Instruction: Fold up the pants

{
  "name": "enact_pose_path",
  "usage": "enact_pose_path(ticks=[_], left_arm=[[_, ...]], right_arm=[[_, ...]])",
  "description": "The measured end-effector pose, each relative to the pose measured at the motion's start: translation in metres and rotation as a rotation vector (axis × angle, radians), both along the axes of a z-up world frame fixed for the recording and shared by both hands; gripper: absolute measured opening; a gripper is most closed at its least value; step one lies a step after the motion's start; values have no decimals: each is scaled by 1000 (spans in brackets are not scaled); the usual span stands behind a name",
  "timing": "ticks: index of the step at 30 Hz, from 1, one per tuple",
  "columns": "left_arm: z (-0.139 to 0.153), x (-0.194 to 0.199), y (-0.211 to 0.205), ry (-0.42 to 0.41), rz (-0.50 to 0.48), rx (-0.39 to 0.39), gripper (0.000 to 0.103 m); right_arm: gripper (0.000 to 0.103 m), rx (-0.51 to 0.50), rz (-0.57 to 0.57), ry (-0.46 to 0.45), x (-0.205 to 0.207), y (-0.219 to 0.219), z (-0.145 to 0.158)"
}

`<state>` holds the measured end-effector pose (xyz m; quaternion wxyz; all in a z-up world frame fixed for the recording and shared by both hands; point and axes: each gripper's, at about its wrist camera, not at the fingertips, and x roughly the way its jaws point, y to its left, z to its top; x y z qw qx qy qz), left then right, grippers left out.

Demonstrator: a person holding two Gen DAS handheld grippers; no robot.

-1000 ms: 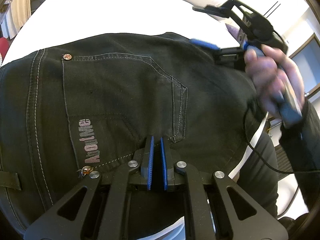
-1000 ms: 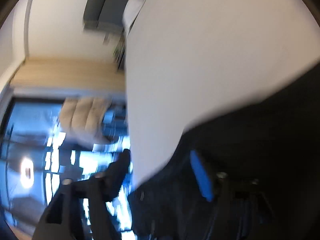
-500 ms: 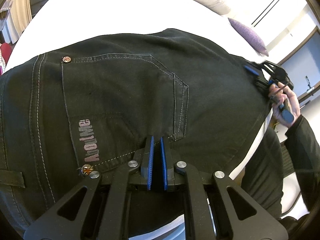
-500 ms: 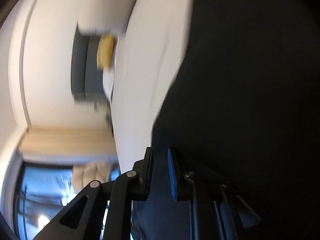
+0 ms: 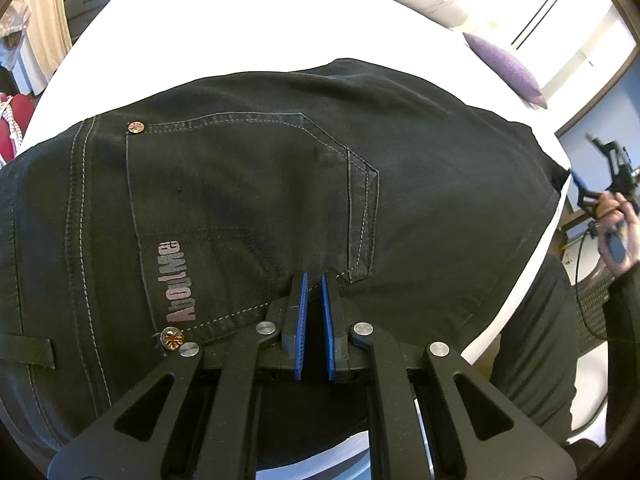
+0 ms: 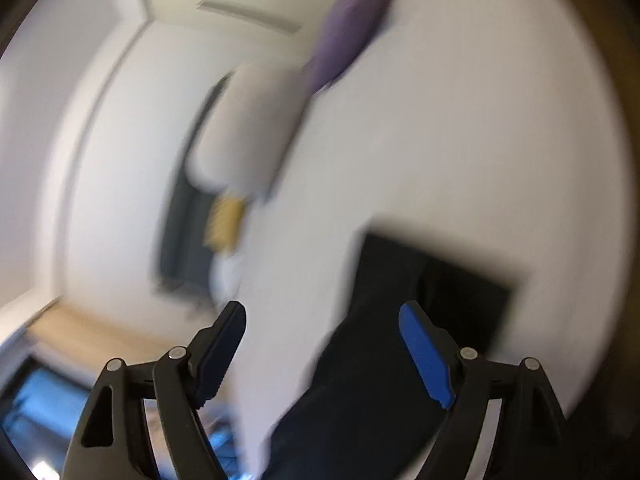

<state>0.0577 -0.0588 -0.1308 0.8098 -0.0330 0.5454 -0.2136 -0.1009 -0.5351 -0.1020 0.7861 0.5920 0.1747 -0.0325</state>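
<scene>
Two grippers: one pinned shut low on the pants, one spread wide off the far edge.
Left gripper point(image 5: 314, 312): jaws closed to a thin slit, tips down at the dark cloth just below the back pocket point(image 5: 248, 200); whether a pinch of cloth sits between the pads cannot be told.
Right gripper point(image 6: 322, 344): jaws opening, wide apart; dark cloth lies beyond and beneath them, pads not pressing on it. Right wrist view is blurred.
Right hand point(image 5: 616, 224): seen from the left wrist view, off the bed's edge, just past the pants' right end.
Pants point(image 5: 420, 184): black, spread flat seat-up on the white bed point(image 5: 240, 32), one end at the bed's edge.
Purple pillow point(image 5: 504, 68): near the headboard, well apart from the pants.
Advice: steady the right gripper before closing; take the edge squarely, both layers together; keep the left end anchored so the cloth does not drag.
</scene>
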Motion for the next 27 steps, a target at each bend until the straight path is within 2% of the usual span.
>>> enact_pose_path(ticks=[2, 4, 6, 7, 8, 10, 12, 14, 15, 16, 18, 20, 23, 25, 27], left_arm=[[0, 0, -1, 5, 18, -4, 7], [2, -1, -1, 9, 36, -2, 7], [5, -2, -2, 6, 40, 12, 7], [6, -3, -4, 1, 37, 23, 7], [7, -4, -4, -2, 33, 30, 7], [7, -5, -6, -6, 28, 38, 7], [6, -4, -5, -2, 35, 30, 7], [6, -4, -4, 0, 39, 24, 7], [6, -4, -3, -1, 38, 23, 7], [5, -4, -3, -3, 39, 22, 7], [4, -5, -2, -6, 42, 18, 7], [4, -5, -1, -6, 48, 18, 7], [9, -5, -5, -6, 59, 39, 8], [16, -7, -9, -21, 64, 45, 8], [27, -9, -12, -48, 58, 33, 8]], right_arm=[[82, 28, 168, -29, 26, 37, 0], [82, 58, 270, -1, 46, 67, -15], [79, 83, 283, 78, 53, 82, -36], [67, 96, 267, 112, 49, 80, -49], [62, 91, 253, 126, 40, 71, -59], [48, 36, 190, 186, 23, 52, -63], [49, 21, 78, 209, -3, 22, -60], [60, -21, -104, 253, -42, -12, -49], [77, -49, -160, 272, -55, -20, -42], [82, -101, -270, 318, -77, -29, -31], [82, -121, -341, 284, -102, -37, -19], [82, -98, -264, 206, -101, -27, -10], [82, -87, -25, 116, -71, 10, -2], [82, -68, 136, 77, -40, 44, -5], [82, -33, 222, 80, -18, 63, -17]])
